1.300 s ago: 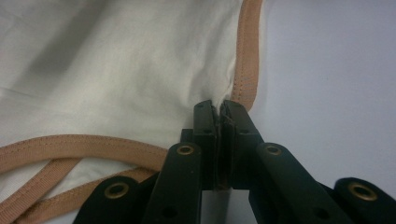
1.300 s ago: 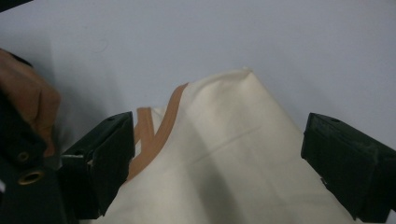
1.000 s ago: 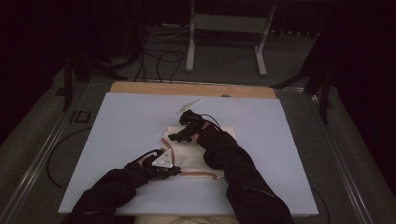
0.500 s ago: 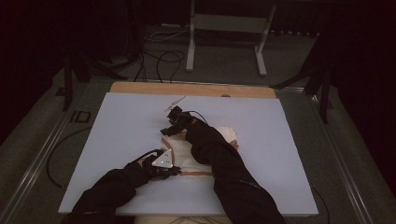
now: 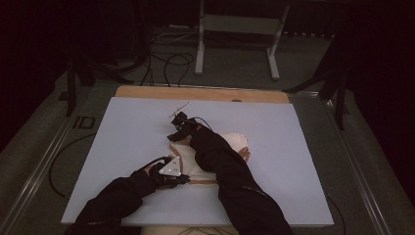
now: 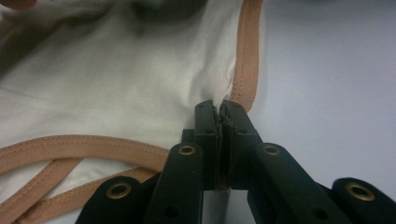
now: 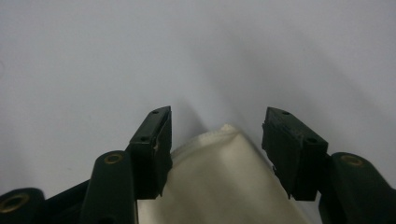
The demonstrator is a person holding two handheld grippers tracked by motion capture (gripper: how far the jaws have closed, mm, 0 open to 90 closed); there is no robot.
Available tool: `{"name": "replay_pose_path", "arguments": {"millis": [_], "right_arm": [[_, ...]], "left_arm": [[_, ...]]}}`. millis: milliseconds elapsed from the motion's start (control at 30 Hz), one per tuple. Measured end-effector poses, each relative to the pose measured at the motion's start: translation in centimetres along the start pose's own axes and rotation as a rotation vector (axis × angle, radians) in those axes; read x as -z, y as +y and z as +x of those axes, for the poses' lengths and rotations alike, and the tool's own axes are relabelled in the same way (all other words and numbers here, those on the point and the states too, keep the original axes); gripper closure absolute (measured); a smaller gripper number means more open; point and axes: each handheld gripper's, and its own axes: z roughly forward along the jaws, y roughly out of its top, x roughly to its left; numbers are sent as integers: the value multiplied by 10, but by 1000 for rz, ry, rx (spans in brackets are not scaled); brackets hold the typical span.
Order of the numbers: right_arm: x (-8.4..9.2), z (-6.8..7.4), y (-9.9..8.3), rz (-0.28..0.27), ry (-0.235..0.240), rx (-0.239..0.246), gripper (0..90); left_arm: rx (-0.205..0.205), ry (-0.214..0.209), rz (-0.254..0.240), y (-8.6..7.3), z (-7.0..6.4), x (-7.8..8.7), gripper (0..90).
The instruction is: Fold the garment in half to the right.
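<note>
**Cream cloth with tan edge on a pale board**

The garment (image 6: 116, 84) is cream white and plain, without any print. Its trim (image 6: 247, 51) is a light tan-brown band along the edges. The board (image 5: 293, 147) under it is a pale lavender-blue, and its far edge (image 5: 205, 93) shows a strip of light wood colour. Both grippers, the left gripper (image 6: 219, 109) and the right gripper (image 7: 217, 121), are black with small brass-coloured rivets. The sleeves (image 5: 230, 171) are black. The floor (image 5: 235, 68) is dull grey-green

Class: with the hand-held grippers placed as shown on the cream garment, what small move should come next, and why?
Probably close the right hand-held gripper fully on the cream garment's corner: its jaws have just been closing and straddle that corner without pressing it yet, while the left hand-held gripper already pinches the tan-trimmed edge.
</note>
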Motion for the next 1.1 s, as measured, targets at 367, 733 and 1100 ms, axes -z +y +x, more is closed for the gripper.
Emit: {"name": "replay_pose_path", "arguments": {"millis": [367, 733, 1100], "right_arm": [[-4, 7, 0, 54, -55, 45, 659], [0, 8, 0, 61, -46, 56, 872], [13, 7, 1, 20, -24, 66, 873]], "left_arm": [[-7, 1, 0, 0, 0, 0, 874], [-22, 11, 4, 1, -1, 1, 878], [-48, -14, 4, 5, 0, 5, 879]]}}
